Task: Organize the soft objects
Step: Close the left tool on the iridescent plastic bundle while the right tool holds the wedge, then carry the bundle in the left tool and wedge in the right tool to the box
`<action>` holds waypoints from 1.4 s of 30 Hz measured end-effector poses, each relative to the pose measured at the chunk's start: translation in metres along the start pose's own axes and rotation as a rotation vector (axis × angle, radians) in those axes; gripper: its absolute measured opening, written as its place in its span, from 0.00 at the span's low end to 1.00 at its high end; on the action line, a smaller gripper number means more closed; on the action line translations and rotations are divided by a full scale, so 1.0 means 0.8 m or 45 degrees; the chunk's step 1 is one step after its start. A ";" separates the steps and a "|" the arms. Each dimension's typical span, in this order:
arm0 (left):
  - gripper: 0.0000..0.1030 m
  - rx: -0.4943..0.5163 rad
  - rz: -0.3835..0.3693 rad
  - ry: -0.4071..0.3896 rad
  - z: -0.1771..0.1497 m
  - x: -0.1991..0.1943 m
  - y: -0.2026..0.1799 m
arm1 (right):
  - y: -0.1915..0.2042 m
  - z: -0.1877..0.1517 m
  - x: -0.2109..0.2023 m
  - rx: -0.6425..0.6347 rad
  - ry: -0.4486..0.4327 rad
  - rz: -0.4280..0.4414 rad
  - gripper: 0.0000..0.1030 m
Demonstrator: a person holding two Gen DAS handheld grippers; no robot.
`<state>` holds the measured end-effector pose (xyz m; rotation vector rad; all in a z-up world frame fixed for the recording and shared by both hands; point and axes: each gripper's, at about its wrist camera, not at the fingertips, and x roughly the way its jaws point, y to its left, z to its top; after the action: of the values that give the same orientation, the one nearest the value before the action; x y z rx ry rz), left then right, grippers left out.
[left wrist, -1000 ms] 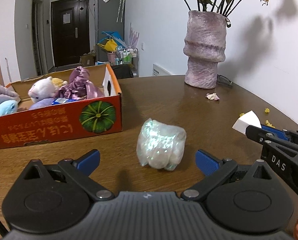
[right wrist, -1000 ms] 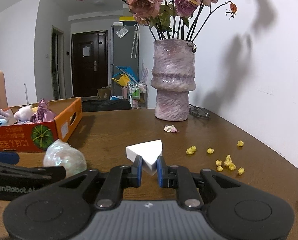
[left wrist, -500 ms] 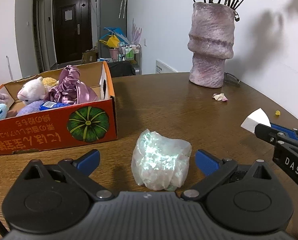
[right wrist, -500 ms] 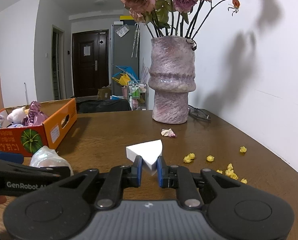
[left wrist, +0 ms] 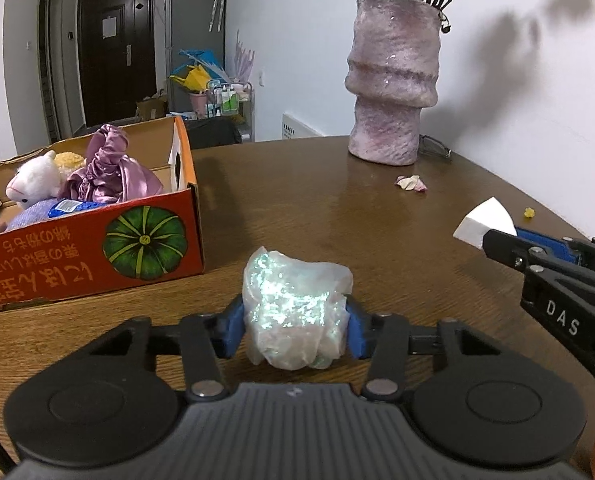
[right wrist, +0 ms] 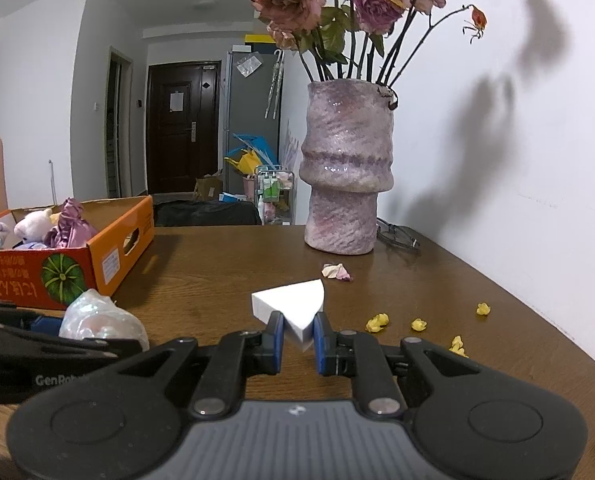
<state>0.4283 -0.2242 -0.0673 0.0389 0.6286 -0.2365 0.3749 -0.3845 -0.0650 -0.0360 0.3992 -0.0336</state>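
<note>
An iridescent white soft bundle (left wrist: 297,312) rests on the brown table, just right of the orange pumpkin-print box (left wrist: 77,256). My left gripper (left wrist: 295,330) is closing its jaws on this bundle, and both blue pads press its sides. The bundle (right wrist: 97,316) also shows at the left of the right wrist view. My right gripper (right wrist: 299,338) is shut on a white wedge-shaped sponge (right wrist: 293,306), held above the table. From the left wrist view, that sponge (left wrist: 485,222) and the right gripper (left wrist: 509,240) are at the right edge.
The box holds a white plush toy (left wrist: 29,180), purple satin cloth (left wrist: 109,172) and other soft items. A tall purple vase (left wrist: 391,80) of dried roses stands at the back by the wall. Fallen petals (left wrist: 411,183), yellow crumbs (right wrist: 417,324) and glasses (right wrist: 397,236) lie nearby.
My left gripper moved forward around the iridescent bundle and its jaws came together onto it. The right gripper kept still with the sponge.
</note>
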 end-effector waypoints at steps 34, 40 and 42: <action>0.47 -0.102 0.124 -0.152 -0.024 -0.082 0.064 | 0.059 0.002 -0.034 0.046 -0.075 0.041 0.15; 0.47 -0.129 0.160 -0.174 -0.030 -0.102 0.091 | 0.086 0.001 -0.043 0.058 -0.084 0.074 0.15; 0.47 -0.137 0.173 -0.181 -0.033 -0.108 0.100 | 0.095 0.001 -0.046 0.060 -0.090 0.083 0.15</action>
<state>0.3634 -0.1256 -0.0408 -0.0383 0.4940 -0.0729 0.3430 -0.3070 -0.0533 0.0219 0.3286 0.0223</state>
